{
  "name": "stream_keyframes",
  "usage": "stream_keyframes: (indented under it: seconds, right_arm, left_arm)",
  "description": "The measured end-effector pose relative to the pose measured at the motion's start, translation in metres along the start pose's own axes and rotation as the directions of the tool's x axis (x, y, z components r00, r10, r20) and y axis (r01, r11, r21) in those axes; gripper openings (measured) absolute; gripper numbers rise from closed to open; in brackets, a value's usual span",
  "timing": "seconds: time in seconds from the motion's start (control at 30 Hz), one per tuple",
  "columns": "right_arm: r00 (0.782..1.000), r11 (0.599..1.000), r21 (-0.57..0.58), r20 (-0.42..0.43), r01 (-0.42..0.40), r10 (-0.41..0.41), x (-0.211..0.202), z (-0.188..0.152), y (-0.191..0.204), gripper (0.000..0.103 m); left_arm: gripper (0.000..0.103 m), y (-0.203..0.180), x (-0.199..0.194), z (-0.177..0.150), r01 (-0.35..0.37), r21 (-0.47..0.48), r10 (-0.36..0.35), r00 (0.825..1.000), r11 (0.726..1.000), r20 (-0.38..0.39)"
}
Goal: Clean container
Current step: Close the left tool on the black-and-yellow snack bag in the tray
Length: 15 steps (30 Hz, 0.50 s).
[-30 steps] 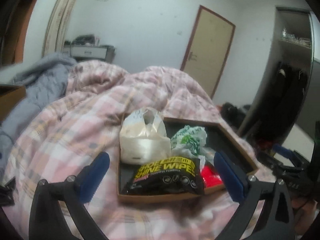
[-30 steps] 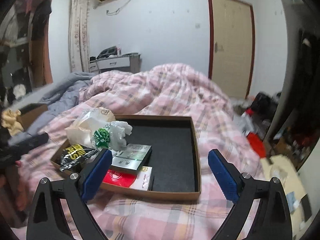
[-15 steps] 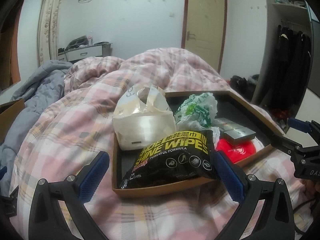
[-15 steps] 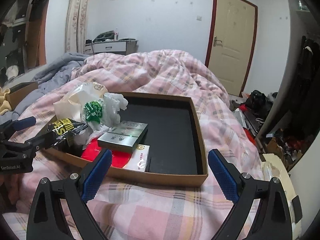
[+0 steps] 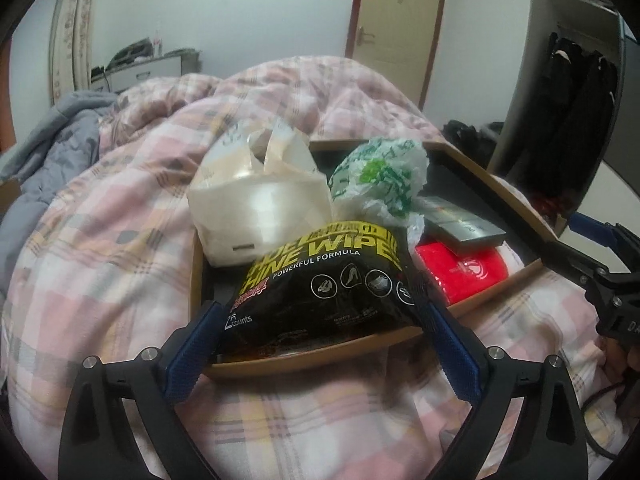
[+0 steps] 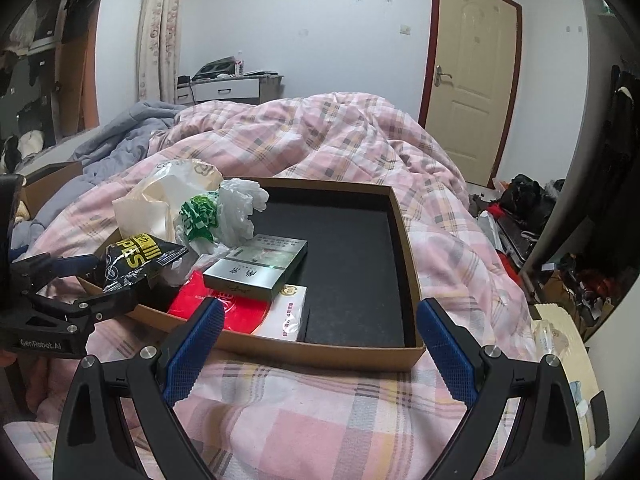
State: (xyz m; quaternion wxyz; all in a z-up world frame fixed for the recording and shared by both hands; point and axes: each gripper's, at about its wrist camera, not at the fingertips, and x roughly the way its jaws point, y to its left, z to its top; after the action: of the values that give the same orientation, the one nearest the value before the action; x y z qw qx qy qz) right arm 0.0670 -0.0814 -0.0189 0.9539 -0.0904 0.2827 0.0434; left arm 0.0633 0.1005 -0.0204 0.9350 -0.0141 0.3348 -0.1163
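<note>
Presently, the cardboard tray [image 6: 404, 236] is seen resting on the pink plaid quilt [image 6: 340, 148] of a bed, with its clutter crowded into one end: a black wipes packet [image 5: 328, 280], a cream plastic bag [image 5: 256, 192], a green-printed bag [image 5: 376, 176], a silver box [image 6: 256, 266] stacked on a red pack [image 6: 240, 312] and a white pack [image 6: 286, 316]. The other end of the tray is shown bare to its dark lining. Clearing is judged barely begun, since every item is seen inside the tray. The left gripper [image 5: 320, 344] is held with its jaws spread wide on either side of the wipes packet, nothing yet clamped; the packet's long axis runs roughly across the jaws, along the tray's short wall. The right gripper [image 6: 316, 344] is held with its jaws wide and empty, just short of the tray's near wall.
</note>
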Motion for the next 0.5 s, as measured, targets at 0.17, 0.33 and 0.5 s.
stream_keyframes:
  seconds: [0.17,0.33,0.5]
  right_arm:
    - [1.0,1.0,0.008,-0.004,-0.006,0.006,0.0,0.0,-0.001,0.096]
    - [1.0,1.0,0.008,-0.003,-0.006,0.006,0.0,-0.001,-0.001,0.096]
    - [1.0,1.0,0.008,-0.003,-0.007,0.007,0.0,0.0,-0.002,0.096]
  left_arm:
    - [0.098,-0.004,-0.017,-0.001,-0.005,0.021,0.003,0.996,1.0,0.091]
    - [0.098,-0.003,-0.019,0.001,0.003,0.014,-0.005,0.995,1.0,0.103]
    - [0.099,0.009,-0.021,0.016,0.066,-0.047,-0.059,0.989,0.997,0.137]
